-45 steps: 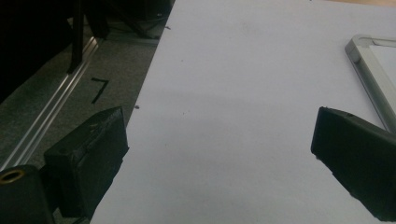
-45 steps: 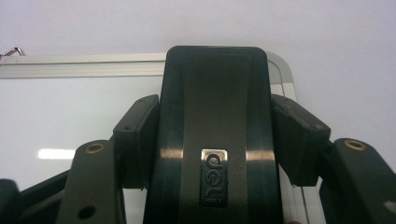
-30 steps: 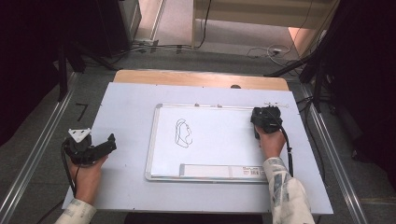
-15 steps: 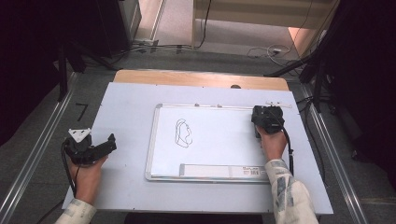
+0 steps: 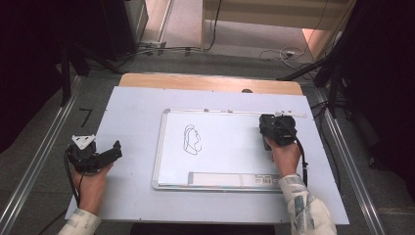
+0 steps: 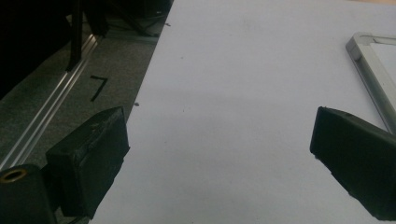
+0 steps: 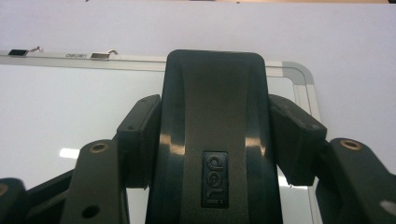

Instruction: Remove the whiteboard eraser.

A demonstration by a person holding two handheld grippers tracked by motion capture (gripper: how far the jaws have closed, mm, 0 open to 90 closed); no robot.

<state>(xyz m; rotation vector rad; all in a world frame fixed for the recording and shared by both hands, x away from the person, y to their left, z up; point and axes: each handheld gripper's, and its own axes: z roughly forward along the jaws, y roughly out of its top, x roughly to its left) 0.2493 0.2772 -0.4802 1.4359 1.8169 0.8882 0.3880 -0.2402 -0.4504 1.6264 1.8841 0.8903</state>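
Right gripper [image 5: 274,133] clamped on black eraser [image 7: 215,140], at whiteboard [image 5: 161,147] upper right corner | drawing [image 5: 192,139] lies leftward across the board, long axis upright, roughly midway between both hands | left gripper [image 5: 113,149] wide open, empty

Bright tabletop, dark surroundings, soft close-ups
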